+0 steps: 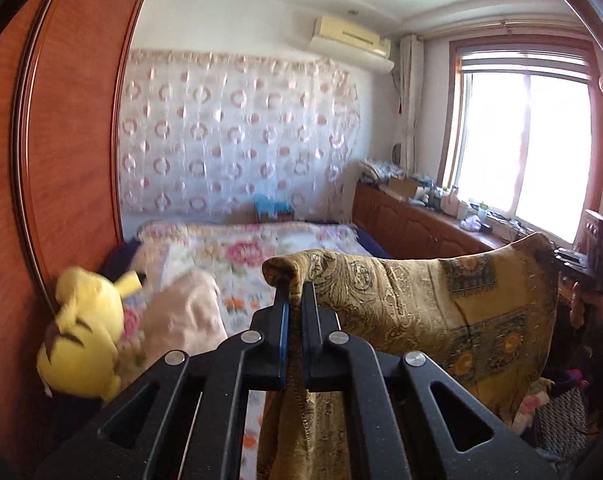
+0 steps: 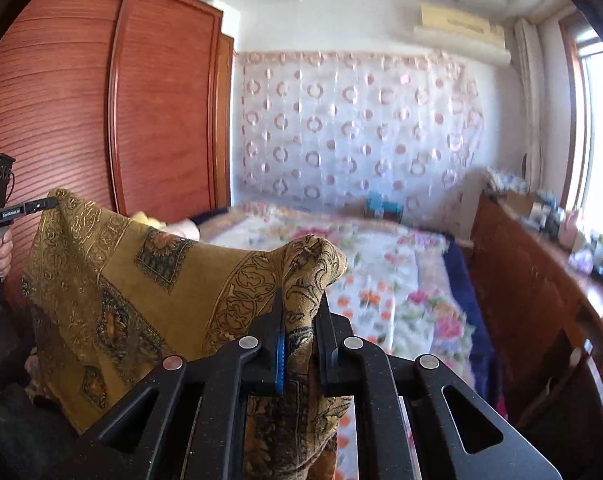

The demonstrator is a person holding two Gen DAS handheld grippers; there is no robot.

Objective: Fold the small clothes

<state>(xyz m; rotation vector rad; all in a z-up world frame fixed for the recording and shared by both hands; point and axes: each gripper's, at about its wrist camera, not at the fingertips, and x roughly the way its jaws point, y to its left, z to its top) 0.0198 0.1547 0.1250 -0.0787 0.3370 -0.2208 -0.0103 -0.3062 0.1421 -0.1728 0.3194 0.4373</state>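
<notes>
i have the ochre patterned cloth (image 1: 441, 304) lifted in the air above the bed (image 1: 261, 256), one top corner in each hand, so it hangs as a sheet between the two rigs. the left tongs (image 1: 295, 292) are pinched narrow on a bunched corner, with fabric trailing down between the fingers, and the right tongs (image 2: 301, 300) are closed the same way on the opposite corner, a thicker wad caught there. in the right wrist view the top edge sags a little between the grips, and the left rig shows far off at the other corner. i judge this to be the spreading step before a first fold, so the thing to do well is even out the tension: draw the two hands apart until the upper hem runs straight, keep both corners level, and let the cloth hang free of twists. the wad in the right tongs looks untidy, so i would not pull hard or it may slip. then i would lower it flat onto the floral bedspread, clear of the yellow plush toy (image 1: 85, 332) by the wardrobe (image 1: 57, 128)
</notes>
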